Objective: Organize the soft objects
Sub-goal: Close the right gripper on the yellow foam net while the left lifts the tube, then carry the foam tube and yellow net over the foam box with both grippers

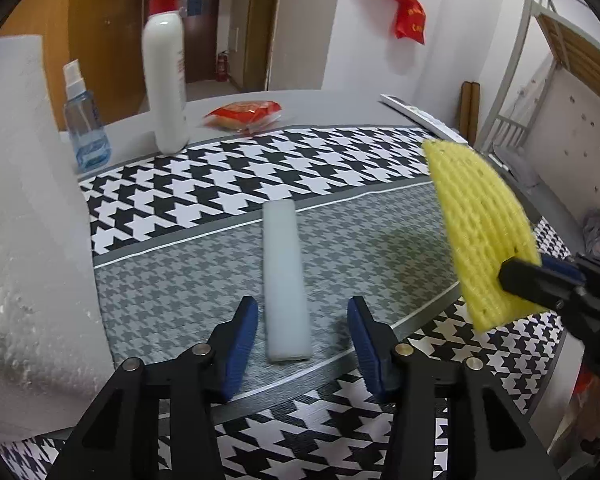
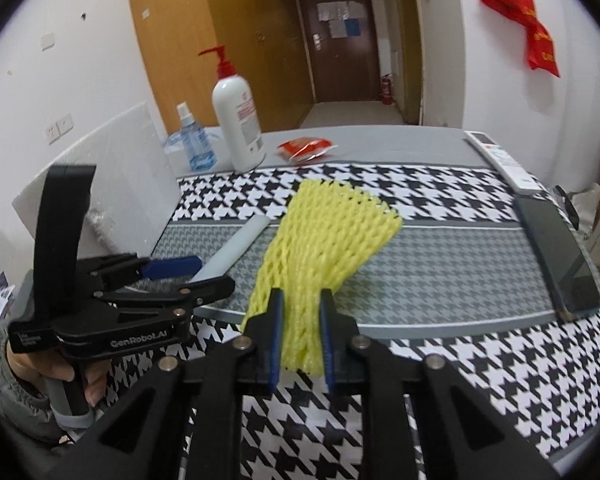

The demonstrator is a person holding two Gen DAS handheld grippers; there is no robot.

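- Houndstooth cloth [image 1: 228, 176] in black, white and grey covers a table in a white-walled room, with a wooden door down the hallway behind.
- Right gripper [image 2: 302, 340] pinches the narrow end of a yellow foam net sleeve [image 2: 324, 240], its blue pads pressed into the mesh; the sleeve fans out ahead of the jaws, above the cloth's grey band.
- From the left wrist view, the same sleeve [image 1: 484, 224] hangs clear of the cloth, off to the right of the white foam strip [image 1: 284, 280].
- Left gripper [image 1: 302, 340] stands partly open, its blue pads either side of the strip's near end with a gap on both sides; nothing is gripped.
- White foam strip lies flat on the grey band of the cloth.
- Beyond the cloth's far edge stand a white pump bottle [image 1: 166, 80] and a blue spray bottle [image 1: 85, 128], with a red snack packet [image 1: 244, 114] just right of them.
- A dark phone [image 2: 556, 256] and a white remote [image 2: 500, 160] rest along the cloth's right edge.
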